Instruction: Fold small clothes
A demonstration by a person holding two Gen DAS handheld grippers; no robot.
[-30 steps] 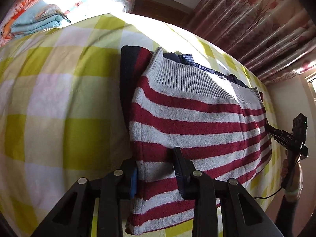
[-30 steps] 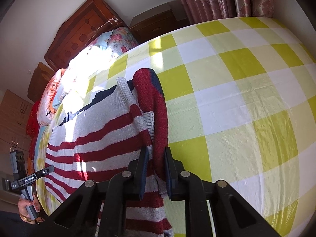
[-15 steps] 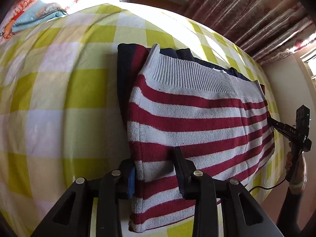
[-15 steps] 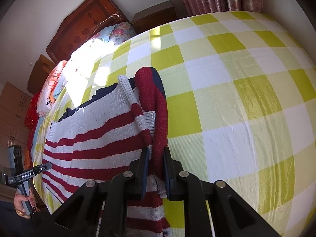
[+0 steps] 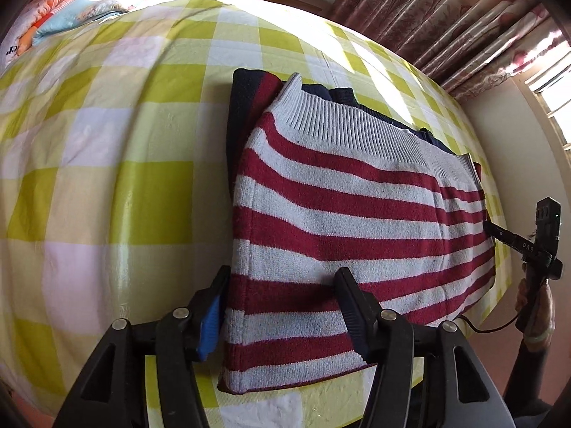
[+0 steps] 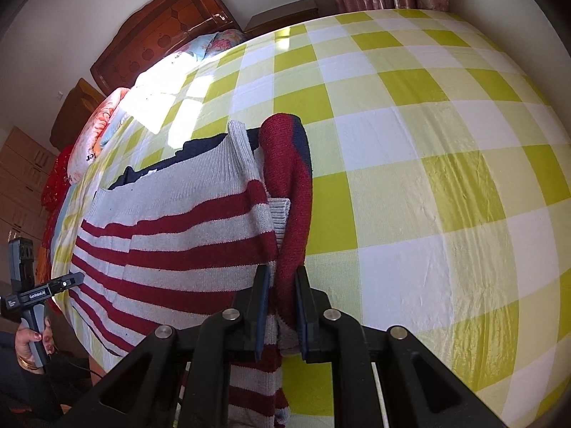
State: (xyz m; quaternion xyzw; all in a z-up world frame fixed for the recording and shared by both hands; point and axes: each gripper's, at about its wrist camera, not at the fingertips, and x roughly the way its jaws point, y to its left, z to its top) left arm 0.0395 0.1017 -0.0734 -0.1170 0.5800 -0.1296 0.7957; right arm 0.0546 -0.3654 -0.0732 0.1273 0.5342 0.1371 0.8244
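Observation:
A red-and-white striped knit sweater with navy parts lies folded on the yellow-checked bed; it also shows in the right wrist view. My left gripper is open, its jaws straddling the sweater's near left edge. My right gripper is shut on the sweater's folded right edge, pinching the red sleeve. The right gripper also shows at the far right of the left wrist view, and the left gripper at the far left of the right wrist view.
The yellow-and-white checked bedsheet spreads left and beyond the sweater, and right of it in the right wrist view. Folded quilts and pillows lie at the head by a wooden headboard. Curtains hang behind.
Both views have shifted slightly over the bed; the sweater lies the same. The right gripper stays pinched on the edge and the left stays open.

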